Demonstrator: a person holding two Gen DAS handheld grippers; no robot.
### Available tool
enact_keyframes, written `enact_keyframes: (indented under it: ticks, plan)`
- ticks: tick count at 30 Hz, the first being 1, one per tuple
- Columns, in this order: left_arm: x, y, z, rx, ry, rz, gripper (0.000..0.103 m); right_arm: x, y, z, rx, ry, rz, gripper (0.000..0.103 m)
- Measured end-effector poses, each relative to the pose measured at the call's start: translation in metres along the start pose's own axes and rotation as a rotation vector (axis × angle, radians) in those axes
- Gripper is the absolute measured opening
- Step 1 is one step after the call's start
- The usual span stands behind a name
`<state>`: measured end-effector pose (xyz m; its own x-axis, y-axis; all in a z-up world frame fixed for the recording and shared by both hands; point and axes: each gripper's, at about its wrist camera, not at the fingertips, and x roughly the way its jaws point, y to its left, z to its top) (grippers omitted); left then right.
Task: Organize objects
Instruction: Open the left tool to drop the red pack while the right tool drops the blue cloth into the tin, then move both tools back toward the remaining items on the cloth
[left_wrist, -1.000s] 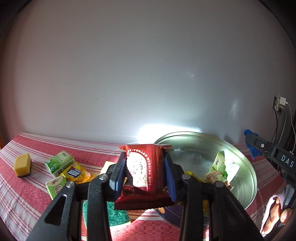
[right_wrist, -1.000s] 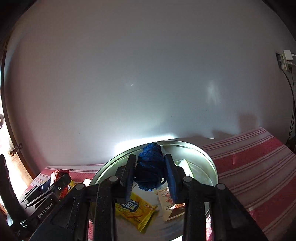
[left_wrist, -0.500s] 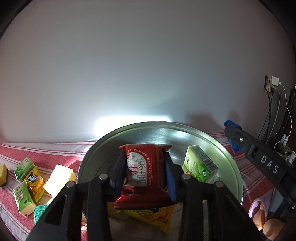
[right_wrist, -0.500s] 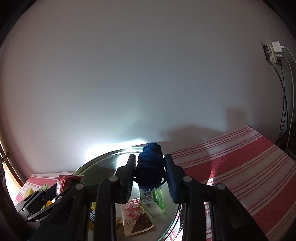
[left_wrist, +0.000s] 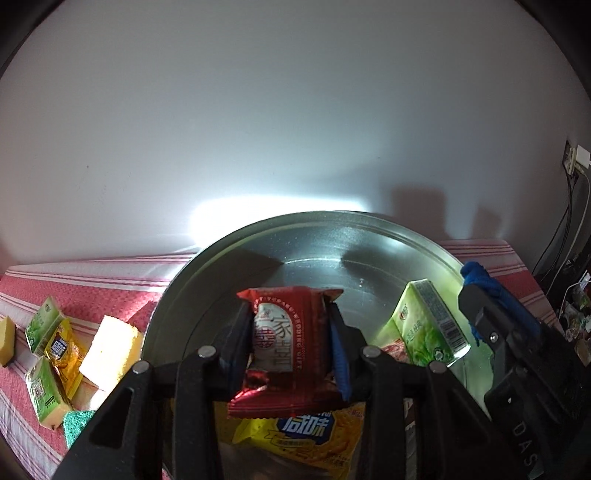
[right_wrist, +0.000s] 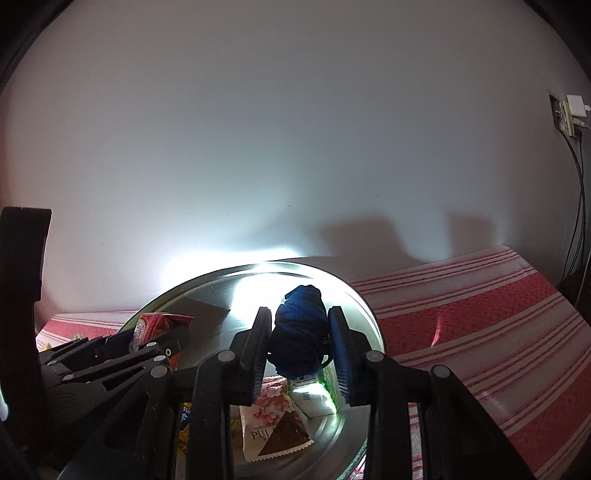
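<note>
Over the metal basin (left_wrist: 236, 258), my left gripper (left_wrist: 291, 339) is clamped on a red packet (left_wrist: 286, 343), both fingers pressed flat to its sides; the packet's lower edge hangs crumpled between the finger bases. My right gripper (right_wrist: 301, 343) is closed the same way on a blue bundle (right_wrist: 299, 328) of knitted or corded stuff; I cannot tell exactly what it is.

From the left camera, the basin fills the middle. Inside it, a green carton (left_wrist: 428, 325) leans tilted at 3 o'clock, and a yellow packet (left_wrist: 314, 435) lies at 6 o'clock, largely covered by my gripper's frame. A sliver of another wrapper beside the carton is too hidden to name. The right gripper enters at 4 o'clock, cut off by the picture edge.

On the red striped cloth (left_wrist: 92, 284) at 9 o'clock, outside the basin, sit a pale sponge (left_wrist: 109, 347), two small green cartons (left_wrist: 42, 325), a yellow sachet (left_wrist: 64, 347) between them, and a green scrubber (left_wrist: 75, 424), partly cut off by my gripper.

From the right camera, a pink-flowered packet (right_wrist: 273, 424) lies in the basin at 6 o'clock, its top hidden behind the fingers. The basin's far floor is washed out by glare. The left gripper shows at 9 o'clock, deep in shadow.
</note>
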<state>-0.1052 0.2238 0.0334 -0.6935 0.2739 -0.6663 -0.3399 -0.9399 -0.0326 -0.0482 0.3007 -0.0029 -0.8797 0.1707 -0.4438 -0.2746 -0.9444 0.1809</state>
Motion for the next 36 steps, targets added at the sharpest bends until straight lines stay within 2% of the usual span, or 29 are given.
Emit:
enact_keyframes:
  ticks: [8,9,10,11,13,17,18,20,25,31,36]
  plan:
    - [0.008,-0.004,0.001,0.020,0.012,0.023,0.041,0.002,-0.001,-0.003,-0.014,0.012,0.002,0.035]
    - [0.007,-0.005,0.001,0.025,0.009,0.024,0.043,0.012,-0.013,-0.004,-0.010,0.016,0.008,0.035]
    - [0.007,-0.007,0.001,0.030,0.003,0.028,0.047,0.012,-0.014,-0.004,-0.005,0.019,0.016,0.035]
    - [0.006,-0.007,0.001,0.033,-0.003,0.032,0.059,0.012,-0.012,-0.005,0.000,0.020,0.020,0.036]
    - [0.003,-0.008,0.003,0.040,-0.028,0.061,0.072,0.011,-0.012,-0.005,0.011,0.019,0.013,0.037]
    - [-0.009,0.001,0.004,0.005,-0.094,0.086,0.098,0.003,-0.024,-0.001,0.082,-0.023,0.013,0.051]
    - [-0.013,0.004,0.004,-0.009,-0.112,0.089,0.100,0.001,-0.028,-0.001,0.099,-0.036,0.013,0.055]
    - [-0.021,0.009,0.003,-0.025,-0.143,0.085,0.102,-0.003,-0.031,-0.001,0.118,-0.067,0.009,0.059]
    - [-0.038,0.018,-0.005,-0.025,-0.205,0.093,0.102,-0.004,-0.037,-0.001,0.127,-0.113,-0.028,0.060]
    - [-0.054,0.026,-0.021,0.041,-0.298,0.210,0.102,-0.001,-0.040,-0.006,0.166,-0.098,-0.065,0.060]
    - [-0.064,0.043,-0.033,0.020,-0.324,0.238,0.102,-0.011,-0.033,-0.011,0.175,-0.119,-0.073,0.060]
